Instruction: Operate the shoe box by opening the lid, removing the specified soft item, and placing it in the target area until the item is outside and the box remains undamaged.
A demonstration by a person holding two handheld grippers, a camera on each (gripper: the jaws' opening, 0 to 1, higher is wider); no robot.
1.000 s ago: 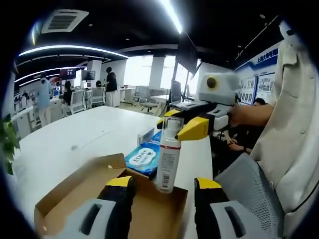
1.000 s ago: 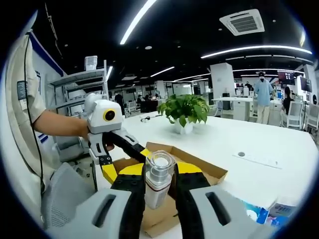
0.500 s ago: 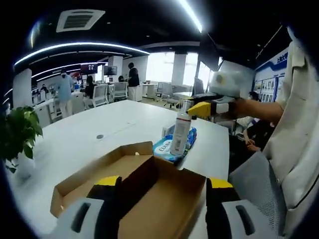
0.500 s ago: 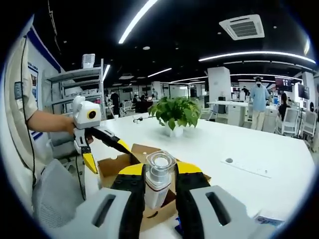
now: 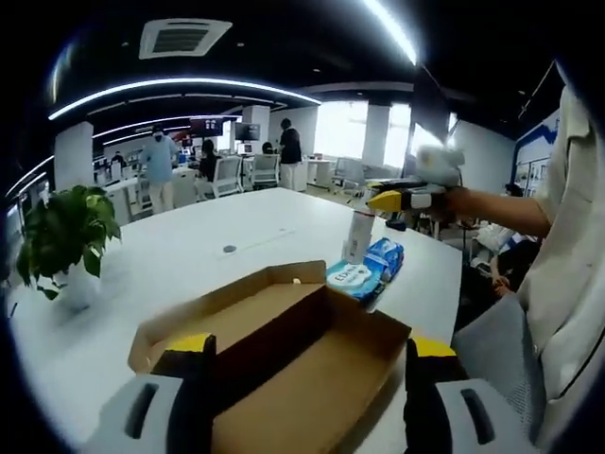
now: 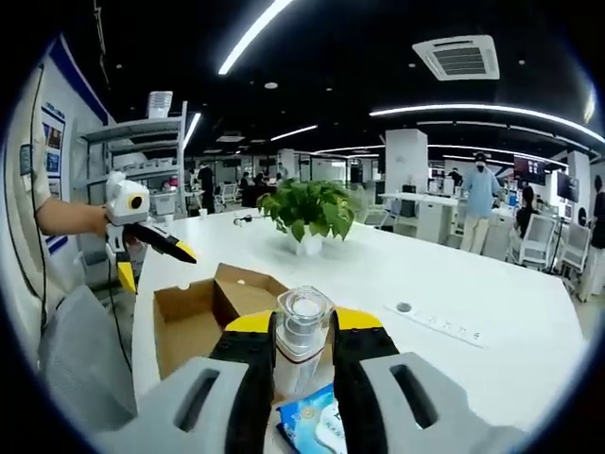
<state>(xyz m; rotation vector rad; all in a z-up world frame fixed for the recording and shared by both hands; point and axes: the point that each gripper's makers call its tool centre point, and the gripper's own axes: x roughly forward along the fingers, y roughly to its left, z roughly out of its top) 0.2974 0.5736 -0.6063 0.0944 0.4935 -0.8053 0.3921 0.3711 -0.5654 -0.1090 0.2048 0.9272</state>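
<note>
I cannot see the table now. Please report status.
Right gripper shut on spray bottle, above wipes pack. Left gripper open over open cardboard box.

Shoe box (image 5: 312, 369) near end cut off below; bottle (image 6: 301, 345) base hidden between right hand-held gripper (image 6: 301, 331) jaws.
</note>
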